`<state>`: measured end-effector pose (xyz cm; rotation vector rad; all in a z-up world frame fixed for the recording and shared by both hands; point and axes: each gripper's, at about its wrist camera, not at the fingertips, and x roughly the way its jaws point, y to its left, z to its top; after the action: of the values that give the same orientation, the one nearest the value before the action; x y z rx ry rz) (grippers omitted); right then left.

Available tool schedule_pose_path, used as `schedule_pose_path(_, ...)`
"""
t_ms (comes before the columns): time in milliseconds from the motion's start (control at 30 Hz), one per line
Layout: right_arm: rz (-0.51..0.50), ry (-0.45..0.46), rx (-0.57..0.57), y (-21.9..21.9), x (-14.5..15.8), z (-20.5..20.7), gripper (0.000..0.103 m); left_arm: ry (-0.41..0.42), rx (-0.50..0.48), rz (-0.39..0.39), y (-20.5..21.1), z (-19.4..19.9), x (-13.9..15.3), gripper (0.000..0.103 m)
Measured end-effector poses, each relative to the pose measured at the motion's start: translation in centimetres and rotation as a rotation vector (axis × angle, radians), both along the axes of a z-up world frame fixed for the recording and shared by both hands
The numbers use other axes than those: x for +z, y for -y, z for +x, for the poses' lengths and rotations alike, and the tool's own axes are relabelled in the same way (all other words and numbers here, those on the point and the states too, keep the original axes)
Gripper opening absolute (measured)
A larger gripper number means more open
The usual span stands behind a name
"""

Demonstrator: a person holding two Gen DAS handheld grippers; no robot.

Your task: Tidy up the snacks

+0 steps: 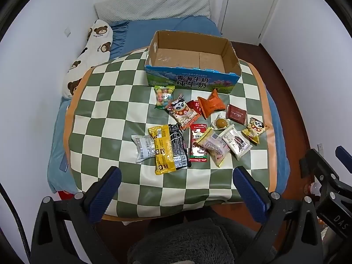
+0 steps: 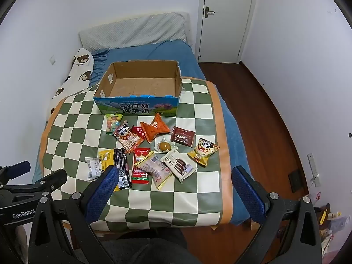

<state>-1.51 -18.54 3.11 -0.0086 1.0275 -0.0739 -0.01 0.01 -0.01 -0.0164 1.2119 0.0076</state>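
An empty cardboard box (image 1: 191, 57) (image 2: 143, 81) with a blue printed front stands at the far side of a green-and-white checked mat (image 1: 110, 114) (image 2: 72, 121). Several snack packets lie in front of it: an orange bag (image 1: 211, 104) (image 2: 155, 127), a yellow-and-black packet (image 1: 168, 147) (image 2: 120, 165), a red sachet (image 1: 198, 145) (image 2: 140, 165), a brown bar (image 1: 236, 113) (image 2: 182, 136) and panda-print bags (image 1: 183, 112) (image 2: 203, 150). My left gripper (image 1: 176, 189) and right gripper (image 2: 173, 189) hang open above the mat's near edge, nothing between their fingers.
The mat lies on a bed with a blue sheet (image 1: 140, 30) (image 2: 136, 52), a grey pillow (image 1: 154, 4) and a bear-print cushion (image 1: 88, 55) by the left wall. Wooden floor (image 2: 253, 101) and a white door (image 2: 226, 17) are to the right. Grey-clad legs (image 1: 176, 242) sit below.
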Motion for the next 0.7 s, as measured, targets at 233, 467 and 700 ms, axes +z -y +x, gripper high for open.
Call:
schedule_pose_path(233, -0.002, 0.009, -0.002, 0.28, 0.29, -0.05, 0.103, 0.008, -0.002, -0.006, -0.04, -0.03, 0.18, 0.103)
schedule_pose_path(467, 0.001, 0.010, -0.003, 0.44, 0.17, -0.02, 0.103, 0.007, -0.002, -0.006, -0.27, 0.15, 0.52, 0.103)
schedule_pose_path(700, 0.004, 0.014, -0.009, 0.30, 0.32, -0.36, 0.103, 0.008, -0.002, -0.001, 0.13, 0.18, 0.53, 0.103)
